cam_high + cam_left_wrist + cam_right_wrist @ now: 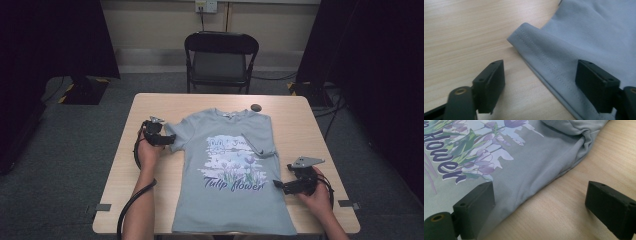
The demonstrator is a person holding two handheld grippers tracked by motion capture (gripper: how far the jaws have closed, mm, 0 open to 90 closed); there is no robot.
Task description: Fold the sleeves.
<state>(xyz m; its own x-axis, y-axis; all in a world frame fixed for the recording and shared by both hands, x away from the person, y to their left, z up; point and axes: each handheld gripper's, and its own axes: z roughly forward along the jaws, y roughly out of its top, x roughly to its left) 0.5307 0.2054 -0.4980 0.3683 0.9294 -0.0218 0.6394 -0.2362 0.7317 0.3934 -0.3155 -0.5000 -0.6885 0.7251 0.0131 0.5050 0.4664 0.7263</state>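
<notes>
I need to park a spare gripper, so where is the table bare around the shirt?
Bare wood lies along the table left edge beside the T-shirt, and at the far corners, the right one past the small dark round object. Crowded: the left gripper at the sleeve and the right gripper at the side seam.

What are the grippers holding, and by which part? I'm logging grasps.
Nothing is held. The left gripper stands open astride the T-shirt sleeve hem; the right gripper stands open over its side edge.
</notes>
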